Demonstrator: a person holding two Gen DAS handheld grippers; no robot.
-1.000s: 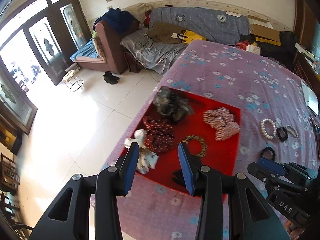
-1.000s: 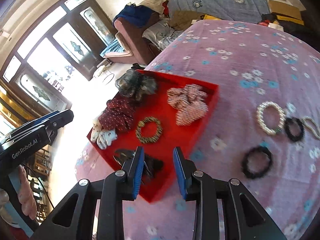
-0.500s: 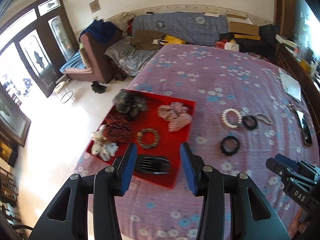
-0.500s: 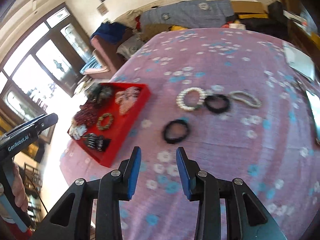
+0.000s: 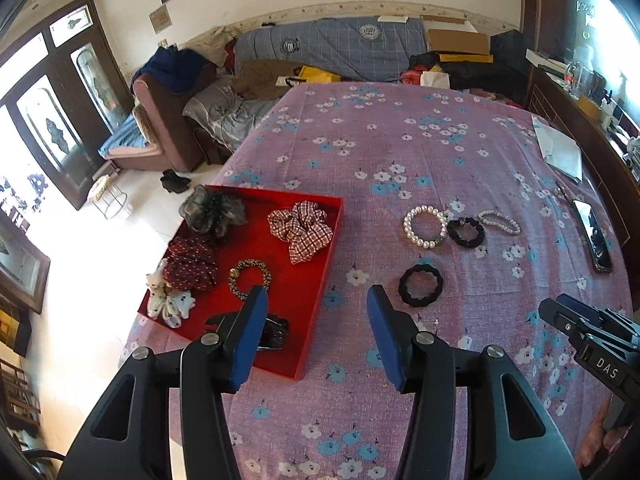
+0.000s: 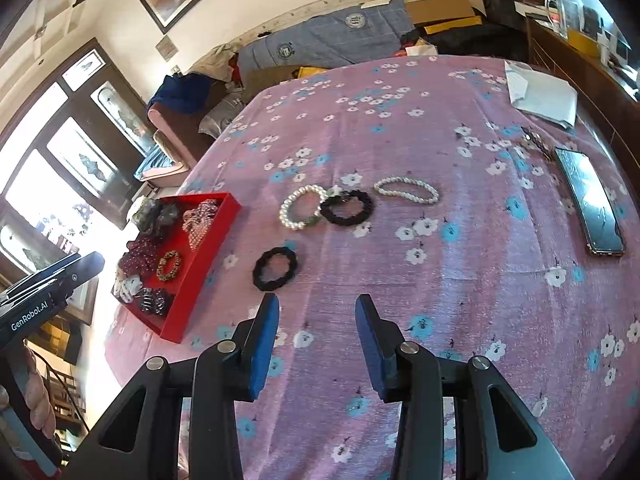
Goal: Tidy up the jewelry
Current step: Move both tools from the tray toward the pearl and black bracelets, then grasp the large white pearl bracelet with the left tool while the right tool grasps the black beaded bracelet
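Both sets of fingers released, empty. Black ring (image 6: 275, 269) flat on the tabletop (image 6: 460, 264), near the red tray (image 6: 188, 300). Best lowered with the right gripper (image 6: 316, 340), straddling one side of the band, clenching gently.

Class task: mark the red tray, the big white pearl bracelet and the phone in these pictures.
red tray (image 5: 318, 280), left wrist view, on its bare red floor near the right wall.
big white pearl bracelet (image 6: 289, 208), right wrist view, on its left beads.
phone (image 6: 592, 200), right wrist view, mid-screen.
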